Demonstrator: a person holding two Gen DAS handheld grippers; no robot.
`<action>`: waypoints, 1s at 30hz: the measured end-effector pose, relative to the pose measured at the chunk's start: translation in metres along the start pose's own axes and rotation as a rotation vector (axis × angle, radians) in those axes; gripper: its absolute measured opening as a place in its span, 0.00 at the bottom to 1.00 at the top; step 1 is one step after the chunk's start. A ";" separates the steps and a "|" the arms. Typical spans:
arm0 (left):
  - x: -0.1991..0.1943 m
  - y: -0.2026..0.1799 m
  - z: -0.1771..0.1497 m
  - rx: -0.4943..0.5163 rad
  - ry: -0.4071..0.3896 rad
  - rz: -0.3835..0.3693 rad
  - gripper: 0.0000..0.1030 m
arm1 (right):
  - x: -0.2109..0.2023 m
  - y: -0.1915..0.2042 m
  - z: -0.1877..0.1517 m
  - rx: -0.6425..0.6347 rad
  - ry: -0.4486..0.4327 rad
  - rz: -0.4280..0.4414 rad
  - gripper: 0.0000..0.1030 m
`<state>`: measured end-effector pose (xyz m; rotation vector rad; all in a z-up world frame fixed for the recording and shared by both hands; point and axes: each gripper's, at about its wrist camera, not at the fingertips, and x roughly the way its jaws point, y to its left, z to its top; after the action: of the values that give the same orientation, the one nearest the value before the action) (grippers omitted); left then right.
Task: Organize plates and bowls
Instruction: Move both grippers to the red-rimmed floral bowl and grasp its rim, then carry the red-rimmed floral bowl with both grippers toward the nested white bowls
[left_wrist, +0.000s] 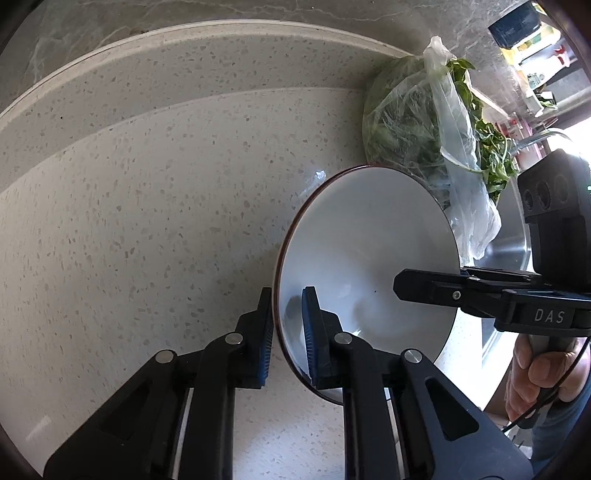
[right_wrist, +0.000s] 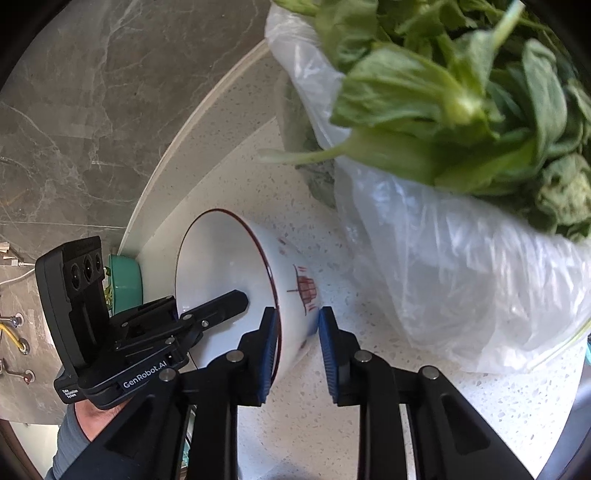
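The bowl (left_wrist: 369, 251) looks like glossy white glazed ceramic with a dark red rim line, standing on a smooth, speckled stone-like countertop (left_wrist: 147, 221). At its two o'clock, leafy greens (right_wrist: 443, 92) sit in a thin, crinkled, translucent plastic bag (right_wrist: 461, 277). The gripper fingers (left_wrist: 424, 288) are matt black plastic with ribbed blue pads (right_wrist: 327, 347).

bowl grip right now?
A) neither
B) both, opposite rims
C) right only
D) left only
B: the left hand-held gripper pinches one rim of the bowl and the right hand-held gripper clamps the opposite wall, one finger inside, one outside.
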<state>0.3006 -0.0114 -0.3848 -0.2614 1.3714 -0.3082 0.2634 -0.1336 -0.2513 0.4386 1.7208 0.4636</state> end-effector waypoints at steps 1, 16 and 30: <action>0.000 0.000 0.000 -0.001 0.003 0.001 0.13 | -0.001 0.001 0.000 0.000 0.000 -0.002 0.25; -0.033 -0.030 -0.017 0.007 -0.011 0.003 0.13 | -0.033 0.009 -0.009 -0.012 -0.026 0.013 0.25; -0.086 -0.078 -0.078 0.035 -0.067 -0.025 0.13 | -0.087 0.012 -0.077 -0.048 -0.043 0.052 0.25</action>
<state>0.2046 -0.0534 -0.2924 -0.2573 1.2966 -0.3414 0.2049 -0.1744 -0.1589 0.4571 1.6565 0.5284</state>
